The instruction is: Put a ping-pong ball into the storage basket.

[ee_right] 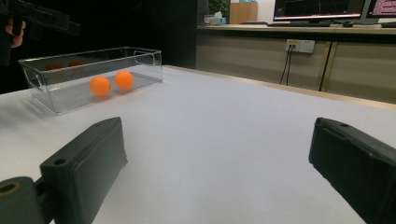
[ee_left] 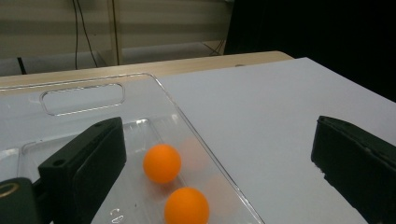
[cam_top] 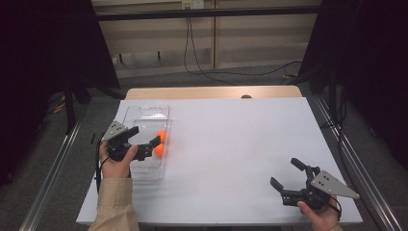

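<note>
Here, two orange balls lie side by side in a clear tray at the white tabletop's left, the left tool above them with jaws apart, the right tool well apart, likewise spread and empty.

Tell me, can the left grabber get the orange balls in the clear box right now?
Probably yes. The left gripper hangs open right over the clear box, whose top is open, and both orange balls lie just below its jaws with nothing covering them. The box wall beside them may crowd one jaw.
</note>
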A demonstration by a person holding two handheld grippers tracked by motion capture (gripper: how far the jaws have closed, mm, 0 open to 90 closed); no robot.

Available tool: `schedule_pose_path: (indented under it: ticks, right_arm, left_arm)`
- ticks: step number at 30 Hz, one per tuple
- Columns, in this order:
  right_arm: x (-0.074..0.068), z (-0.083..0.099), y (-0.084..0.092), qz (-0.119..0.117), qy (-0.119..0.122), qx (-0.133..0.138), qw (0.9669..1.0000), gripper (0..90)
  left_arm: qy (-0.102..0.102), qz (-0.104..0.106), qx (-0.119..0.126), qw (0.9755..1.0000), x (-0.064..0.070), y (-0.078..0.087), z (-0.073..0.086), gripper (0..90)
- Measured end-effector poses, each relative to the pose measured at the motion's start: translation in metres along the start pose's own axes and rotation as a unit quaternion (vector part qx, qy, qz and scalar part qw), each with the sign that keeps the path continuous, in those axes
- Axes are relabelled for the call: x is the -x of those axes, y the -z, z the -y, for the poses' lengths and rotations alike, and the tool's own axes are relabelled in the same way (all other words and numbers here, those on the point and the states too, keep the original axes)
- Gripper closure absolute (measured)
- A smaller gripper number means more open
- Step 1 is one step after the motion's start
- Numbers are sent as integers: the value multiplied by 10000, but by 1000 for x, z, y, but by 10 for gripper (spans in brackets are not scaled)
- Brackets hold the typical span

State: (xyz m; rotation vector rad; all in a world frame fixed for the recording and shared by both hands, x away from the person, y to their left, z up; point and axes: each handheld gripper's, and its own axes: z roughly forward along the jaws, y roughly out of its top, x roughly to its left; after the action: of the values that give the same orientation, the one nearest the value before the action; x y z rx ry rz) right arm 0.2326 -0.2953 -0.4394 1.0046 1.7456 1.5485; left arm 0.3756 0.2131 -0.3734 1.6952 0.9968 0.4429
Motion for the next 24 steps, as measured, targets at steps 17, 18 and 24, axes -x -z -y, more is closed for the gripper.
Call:
schedule_pose_path:
  ticks: [17,18,24]
  right_arm:
    - [1,0,0,-12,-25,-3,10000,31]
    - [1,0,0,-3,-27,5,10000,31]
    - [1,0,0,0,-28,11,10000,32]
  left_arm:
    - [-161,92,229,9996,2,13,10,32]
    - [-180,106,204,9996,1,14,10,32]
    - [-228,141,228,9994,1,15,14,32]
